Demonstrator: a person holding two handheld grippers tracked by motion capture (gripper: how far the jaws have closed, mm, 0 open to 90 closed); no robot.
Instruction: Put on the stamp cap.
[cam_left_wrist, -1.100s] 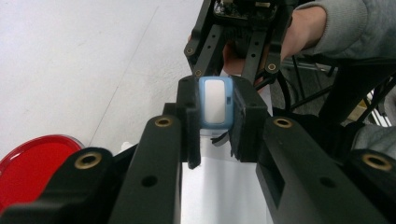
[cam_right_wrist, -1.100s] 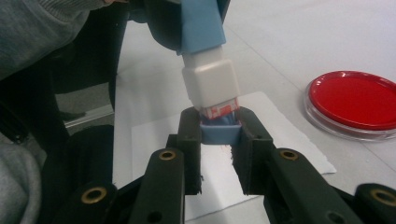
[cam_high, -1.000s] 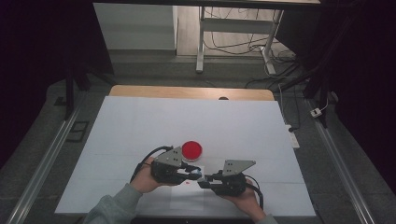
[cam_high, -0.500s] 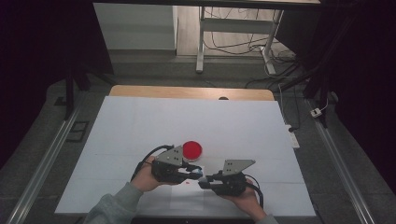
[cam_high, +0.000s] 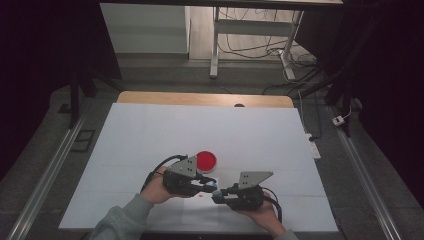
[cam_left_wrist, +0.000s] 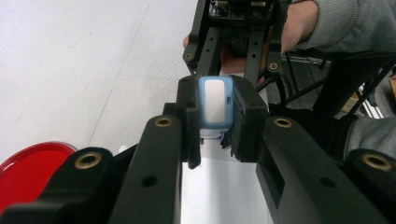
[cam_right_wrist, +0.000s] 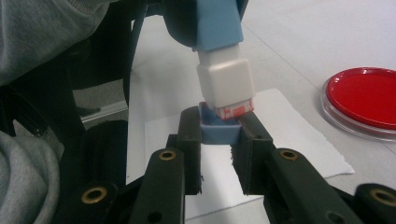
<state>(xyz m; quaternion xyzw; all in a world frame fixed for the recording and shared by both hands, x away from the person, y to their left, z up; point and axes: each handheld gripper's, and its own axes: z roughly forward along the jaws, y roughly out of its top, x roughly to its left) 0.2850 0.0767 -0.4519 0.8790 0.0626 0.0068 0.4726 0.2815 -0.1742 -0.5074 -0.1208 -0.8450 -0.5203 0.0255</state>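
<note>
I have both grippers meeting over the sheet of paper (cam_right_wrist: 299, 140) near the front edge of the bench (cam_high: 150, 130), a little right of the middle. The left gripper (cam_left_wrist: 215, 122) has its jaws closed tight on the blue body of a small stamp (cam_right_wrist: 219, 51), which points toward the other hand. Its white lower block carries a red-inked face at the tip. The right gripper (cam_right_wrist: 219, 140) is likewise clamped, holding the little blue cap (cam_right_wrist: 219, 133) by its sides with the open mouth facing the stamp. In the high view the two tools sit nose to nose, left gripper (cam_high: 207, 182) and right gripper (cam_high: 220, 194), with the red ink pad (cam_high: 206, 161) lying just behind them, apart from both.

I judge the step in hand to be capping the stamp: the inked tip sits right at the cap's mouth, partly entered at most, and slightly tilted against it.

The next move, as I see it, calls for squaring the stamp with the cap, then pushing the two straight together until the cap seats. Neither grip should loosen, or the inked face could scrape the rim.
</note>
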